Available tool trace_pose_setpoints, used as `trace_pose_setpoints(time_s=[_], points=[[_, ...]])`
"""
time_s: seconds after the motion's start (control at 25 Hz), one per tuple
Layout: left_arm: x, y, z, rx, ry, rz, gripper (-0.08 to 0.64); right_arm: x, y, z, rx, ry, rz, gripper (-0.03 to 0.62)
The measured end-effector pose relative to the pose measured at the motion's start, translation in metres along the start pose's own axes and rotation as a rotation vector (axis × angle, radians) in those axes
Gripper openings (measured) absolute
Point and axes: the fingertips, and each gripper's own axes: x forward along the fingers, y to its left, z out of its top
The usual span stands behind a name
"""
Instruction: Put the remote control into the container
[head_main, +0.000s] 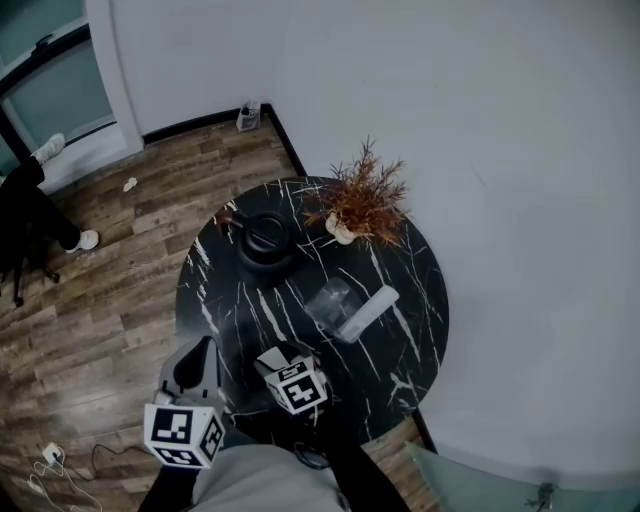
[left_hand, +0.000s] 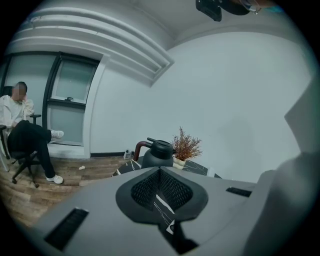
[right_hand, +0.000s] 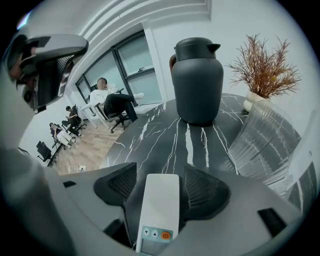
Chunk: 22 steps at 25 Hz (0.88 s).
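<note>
Remote (right_hand: 158, 212) lies between the jaws of the right tongs (right_hand: 160, 174), which stand wide apart and do not press it. I judge they straddle it lengthwise so that they can grasp it. It rests on the table (right_hand: 150, 135) near the near edge. Left tongs (left_hand: 160, 172) are clenched on nothing and kept aside. Further in, toward the right edge, the container (right_hand: 265, 142) stands upright to receive it.

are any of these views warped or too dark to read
Left gripper view: fisheye, ceiling mouldings bend, corners black. Right gripper view: same warp, the dark grey jug bulges, white remote control looks sharp. Head view: dim, black marble round table swallows detail.
</note>
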Motion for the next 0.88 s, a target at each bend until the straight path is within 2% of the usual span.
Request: trace_pose_setpoints(time_s=[0.28, 0.8, 0.88], points=[[0.0, 0.009, 0.0, -0.011, 0.009, 0.02, 0.008, 0.012, 0.0, -0.011, -0.021, 0.069, -0.015, 0.288], [0.002, 0.013, 0.001, -0.008, 0.009, 0.032, 0.008, 0.032, 0.006, -0.032, 0.018, 0.173, 0.005, 0.291], [0.002, 0.014, 0.0, -0.008, 0.009, 0.034, 0.008, 0.033, 0.005, -0.035, 0.016, 0.19, -0.013, 0.291]])
